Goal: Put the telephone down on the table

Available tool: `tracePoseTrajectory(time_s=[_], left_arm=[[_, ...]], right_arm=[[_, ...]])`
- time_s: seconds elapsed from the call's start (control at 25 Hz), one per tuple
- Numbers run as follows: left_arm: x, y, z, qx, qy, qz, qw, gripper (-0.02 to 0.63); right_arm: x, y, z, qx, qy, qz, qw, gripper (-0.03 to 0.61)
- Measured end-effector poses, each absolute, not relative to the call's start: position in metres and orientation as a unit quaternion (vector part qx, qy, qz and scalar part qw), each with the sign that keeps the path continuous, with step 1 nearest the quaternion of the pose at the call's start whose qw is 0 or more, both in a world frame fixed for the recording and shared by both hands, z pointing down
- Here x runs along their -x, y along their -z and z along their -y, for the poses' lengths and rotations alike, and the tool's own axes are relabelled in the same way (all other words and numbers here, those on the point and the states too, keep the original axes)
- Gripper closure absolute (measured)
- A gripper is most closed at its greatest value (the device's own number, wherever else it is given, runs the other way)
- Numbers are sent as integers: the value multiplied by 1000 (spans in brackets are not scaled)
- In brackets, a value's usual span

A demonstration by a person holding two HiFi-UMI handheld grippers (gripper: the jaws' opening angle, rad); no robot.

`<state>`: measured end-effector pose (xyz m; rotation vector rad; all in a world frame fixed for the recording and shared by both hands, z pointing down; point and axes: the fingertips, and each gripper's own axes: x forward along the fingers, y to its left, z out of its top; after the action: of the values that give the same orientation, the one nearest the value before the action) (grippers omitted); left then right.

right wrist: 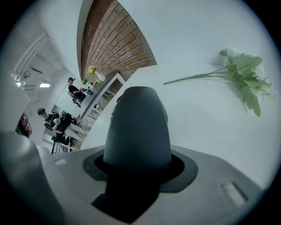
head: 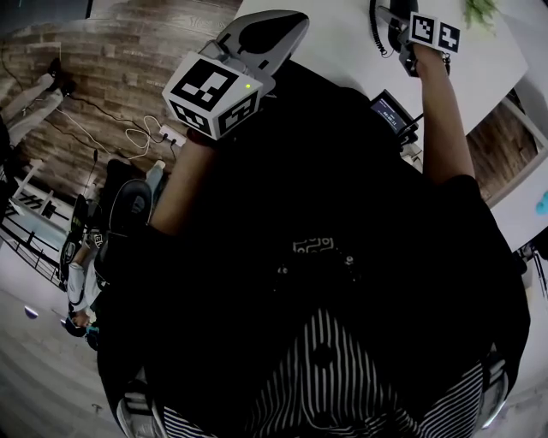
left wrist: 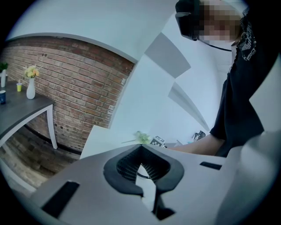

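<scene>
My right gripper (right wrist: 138,169) is shut on the dark grey telephone handset (right wrist: 138,125), which sticks out past the jaws above the white table (right wrist: 197,118). In the head view the right gripper (head: 401,24) holds the handset (head: 385,15) over the table's far part, its coiled cord (head: 375,36) hanging beside it. The telephone base (head: 392,111) with its small screen sits at the table's near edge, under my right forearm. My left gripper (head: 267,34) hovers at the table's left edge, jaws shut and holding nothing. In the left gripper view its jaws (left wrist: 141,151) meet at the tips.
A green plant sprig (right wrist: 241,77) lies on the white table (head: 342,60) to the right of the handset. A grey side table with a white vase (left wrist: 30,88) stands by the brick wall. Cables and a power strip (head: 167,133) lie on the floor at left.
</scene>
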<state>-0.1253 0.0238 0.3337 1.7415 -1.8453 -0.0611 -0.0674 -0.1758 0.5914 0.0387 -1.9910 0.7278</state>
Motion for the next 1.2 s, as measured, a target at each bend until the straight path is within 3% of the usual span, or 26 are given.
tracePoseTrajectory(time_s=[0.4,1.2], left_arm=[[119,-331,-26,-655,25,696,293,612],[109,-336,-25,-660,16,691,295,612]], right_arm=[[61,-616,183,-41,-280,818,501,310],[49,-624,191,-67,-135,842,518,310]])
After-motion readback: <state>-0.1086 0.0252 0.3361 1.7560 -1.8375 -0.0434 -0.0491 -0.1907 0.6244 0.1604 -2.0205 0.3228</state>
